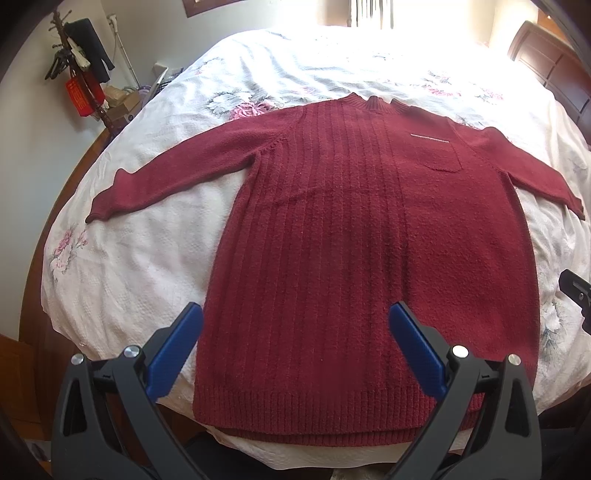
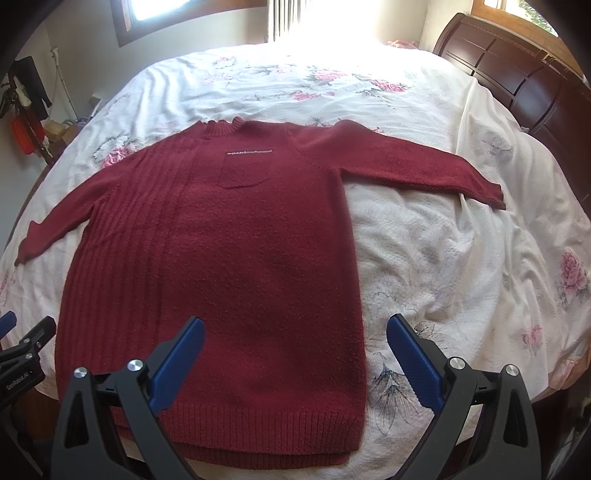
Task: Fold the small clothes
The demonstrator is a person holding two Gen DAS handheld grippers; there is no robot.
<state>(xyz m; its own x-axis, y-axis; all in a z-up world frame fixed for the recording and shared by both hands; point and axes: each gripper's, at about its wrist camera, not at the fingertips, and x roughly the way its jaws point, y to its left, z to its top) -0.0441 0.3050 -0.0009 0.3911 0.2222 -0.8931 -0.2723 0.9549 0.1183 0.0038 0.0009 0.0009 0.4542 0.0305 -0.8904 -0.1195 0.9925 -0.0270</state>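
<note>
Sweater point(image 1: 369, 236), dark red knit with a ribbed half and a chest pocket point(image 1: 443, 155), lies flat, front up, sleeves spread, on the floral bedspread point(image 1: 129, 266). Left gripper point(image 1: 295, 332) and right gripper point(image 2: 295, 343) hover over its hem, jaws spread wide, holding nothing.

We saw hard daylight pouring from the window point(image 2: 291, 18) beyond the bed point(image 2: 424, 240), bleaching the far bedding to white glare. Nearer us the sweater point(image 2: 221, 240) stayed evenly lit and sharp. Fisheye bending curved everything, corners vignetted black.
</note>
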